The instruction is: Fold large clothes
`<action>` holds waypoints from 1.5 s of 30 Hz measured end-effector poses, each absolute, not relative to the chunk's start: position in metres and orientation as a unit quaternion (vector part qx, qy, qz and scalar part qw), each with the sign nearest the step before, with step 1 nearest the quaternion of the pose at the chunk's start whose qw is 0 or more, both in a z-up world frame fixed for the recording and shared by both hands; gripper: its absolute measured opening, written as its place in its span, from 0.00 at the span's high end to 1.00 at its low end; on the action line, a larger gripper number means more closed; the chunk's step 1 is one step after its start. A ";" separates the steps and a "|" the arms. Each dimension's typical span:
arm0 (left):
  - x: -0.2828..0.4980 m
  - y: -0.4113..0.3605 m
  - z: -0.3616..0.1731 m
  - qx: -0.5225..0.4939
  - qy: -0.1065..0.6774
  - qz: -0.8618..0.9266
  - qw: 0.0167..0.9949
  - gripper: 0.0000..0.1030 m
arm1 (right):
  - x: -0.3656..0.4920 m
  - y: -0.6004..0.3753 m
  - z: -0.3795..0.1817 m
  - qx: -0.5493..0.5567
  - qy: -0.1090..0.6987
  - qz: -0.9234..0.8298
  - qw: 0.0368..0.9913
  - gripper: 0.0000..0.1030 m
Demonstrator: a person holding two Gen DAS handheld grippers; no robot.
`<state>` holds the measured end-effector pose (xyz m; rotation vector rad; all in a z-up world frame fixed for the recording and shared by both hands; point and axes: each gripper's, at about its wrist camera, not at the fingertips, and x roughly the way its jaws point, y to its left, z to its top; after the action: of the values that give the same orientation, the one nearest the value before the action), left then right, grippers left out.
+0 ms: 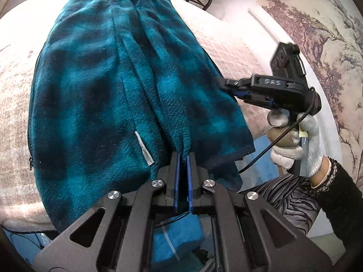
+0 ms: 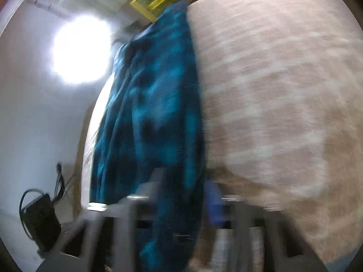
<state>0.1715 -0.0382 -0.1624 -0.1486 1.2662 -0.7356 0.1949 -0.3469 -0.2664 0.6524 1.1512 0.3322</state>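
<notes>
1. Across the beige patterned bed cover (image 1: 13, 117) lies the teal fleece garment (image 1: 95, 86) – folded lengthwise, its near hem hanging past the cover's front edge.
2. Bare cover shows to both sides of the garment; a wall mural (image 1: 317, 34) bounds the right side.
3. Left gripper (image 1: 183, 158): fingers closed on a pinch of the garment's near hem.
4. Right gripper (image 1: 223, 83), held by a gloved hand (image 1: 295, 140): fingers closed on the garment's right edge – its own view is motion-blurred.
</notes>
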 end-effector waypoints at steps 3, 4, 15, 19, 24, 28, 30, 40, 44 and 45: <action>0.170 -0.037 -0.155 -0.087 0.568 -0.346 0.742 0.97 | 0.190 -0.338 -0.235 0.227 0.520 0.138 0.812 0.96; 0.169 -0.037 -0.154 -0.082 0.566 -0.348 0.743 0.97 | 0.186 -0.338 -0.223 0.205 0.510 0.131 0.825 0.96; 0.163 -0.033 -0.154 -0.056 0.562 -0.351 0.747 0.97 | 0.178 -0.323 -0.232 0.120 0.534 0.104 0.830 0.77; 0.167 -0.007 -0.127 -0.071 0.541 -0.357 0.758 0.85 | 0.159 -0.321 -0.202 0.118 0.493 0.111 0.855 0.66; 0.187 0.033 -0.098 -0.064 0.514 -0.326 0.791 0.85 | 0.136 -0.288 -0.174 0.099 0.453 0.172 0.869 0.65; 0.219 0.058 -0.084 -0.063 0.496 -0.287 0.817 0.85 | 0.141 -0.253 -0.159 0.081 0.442 0.225 0.864 0.64; 0.236 0.062 -0.077 -0.060 0.485 -0.276 0.828 0.85 | 0.148 -0.244 -0.147 0.089 0.431 0.241 0.865 0.64; 0.304 0.086 -0.115 -0.092 0.516 -0.243 0.816 0.78 | 0.169 -0.245 -0.145 0.064 0.410 0.206 0.886 0.35; 0.288 0.103 -0.151 -0.140 0.566 -0.246 0.774 0.49 | 0.166 -0.270 -0.171 0.051 0.442 0.166 0.880 0.27; 0.283 0.105 -0.157 -0.154 0.578 -0.247 0.762 0.49 | 0.168 -0.279 -0.178 0.055 0.451 0.158 0.877 0.26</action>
<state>0.2829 0.1047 -0.1570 -0.3357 1.2573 -0.5376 0.1678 -0.2790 -0.1783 0.1141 0.9411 0.3290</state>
